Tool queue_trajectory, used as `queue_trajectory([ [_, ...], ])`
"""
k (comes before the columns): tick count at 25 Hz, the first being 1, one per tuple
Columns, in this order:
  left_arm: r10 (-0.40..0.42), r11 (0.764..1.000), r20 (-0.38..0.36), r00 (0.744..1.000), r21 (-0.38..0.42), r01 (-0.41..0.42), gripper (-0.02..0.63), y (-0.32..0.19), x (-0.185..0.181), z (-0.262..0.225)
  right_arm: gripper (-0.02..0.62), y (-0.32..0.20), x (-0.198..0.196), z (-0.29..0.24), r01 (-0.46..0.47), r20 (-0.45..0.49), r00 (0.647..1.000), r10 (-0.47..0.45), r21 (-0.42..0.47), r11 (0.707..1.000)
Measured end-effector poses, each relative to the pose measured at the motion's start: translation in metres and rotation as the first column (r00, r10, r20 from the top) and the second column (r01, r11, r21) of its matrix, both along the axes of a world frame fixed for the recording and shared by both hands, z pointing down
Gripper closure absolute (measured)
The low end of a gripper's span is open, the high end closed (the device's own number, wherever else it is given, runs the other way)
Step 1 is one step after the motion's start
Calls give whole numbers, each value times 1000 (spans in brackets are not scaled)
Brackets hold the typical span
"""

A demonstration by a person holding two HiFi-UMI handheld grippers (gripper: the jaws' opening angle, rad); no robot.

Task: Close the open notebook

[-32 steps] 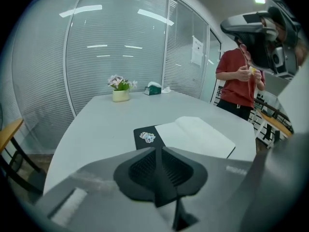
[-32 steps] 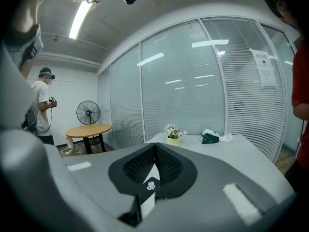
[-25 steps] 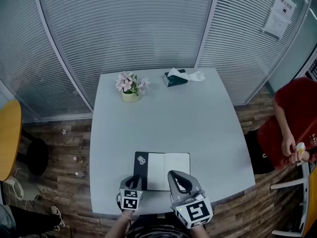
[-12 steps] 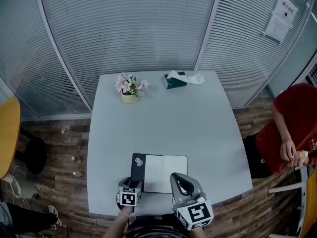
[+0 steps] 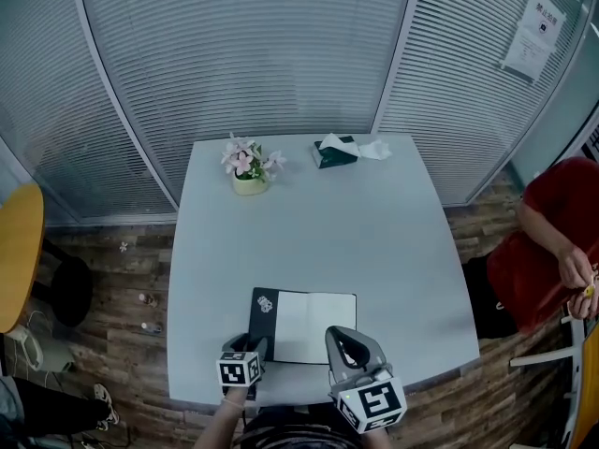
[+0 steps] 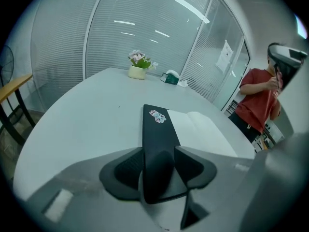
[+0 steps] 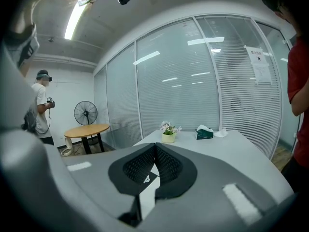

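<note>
open black-covered notebook [image 5: 314, 326]: near edge of grey tabletop [image 5: 309, 237] | left gripper [image 6: 158, 152] fingers spread, just narrowing, cover [image 6: 155, 129] between | right gripper [image 7: 155, 149] fingers clenched | beyond: potted pink flowers [image 5: 248, 168], dark green tissue box [image 5: 334, 152] | small cartoon sticker [image 6: 157, 116] on cover; white wall notice [image 5: 532, 28] unreadable

Head view: dim, cool, even light; shadows faint; blinds [image 5: 243, 54] bowed by fisheye toward 9 and 3 o'clock. Palest patch: notebook [image 5: 318, 325] page at 6. Gripper views: black vignette round rim. Ceiling strip [image 7: 75, 18] glares at 11; reflections streak glass [image 7: 178, 81]; near foreground soft.
</note>
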State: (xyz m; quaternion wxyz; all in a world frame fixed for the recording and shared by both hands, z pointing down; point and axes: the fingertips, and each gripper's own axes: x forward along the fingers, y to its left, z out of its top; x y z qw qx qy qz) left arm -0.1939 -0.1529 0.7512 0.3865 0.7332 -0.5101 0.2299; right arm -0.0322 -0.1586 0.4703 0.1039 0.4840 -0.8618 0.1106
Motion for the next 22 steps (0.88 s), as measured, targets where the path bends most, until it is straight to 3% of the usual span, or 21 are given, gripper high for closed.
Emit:
queue_trajectory([
  [15,-86,993,-177,980,59,98,481,0,-9,-38,592,1,5,-6,4,40,999,-4,9,1000],
  [18,-75,994,-179,981,70,89,482,0,-8,-43,592,-1,5,-6,7,58,998,-7,6,1000],
  [22,-89,992,-247,965,68,109,482,0,-5,-51,592,-2,8,-5,5,66,998,-5,-2,1000],
])
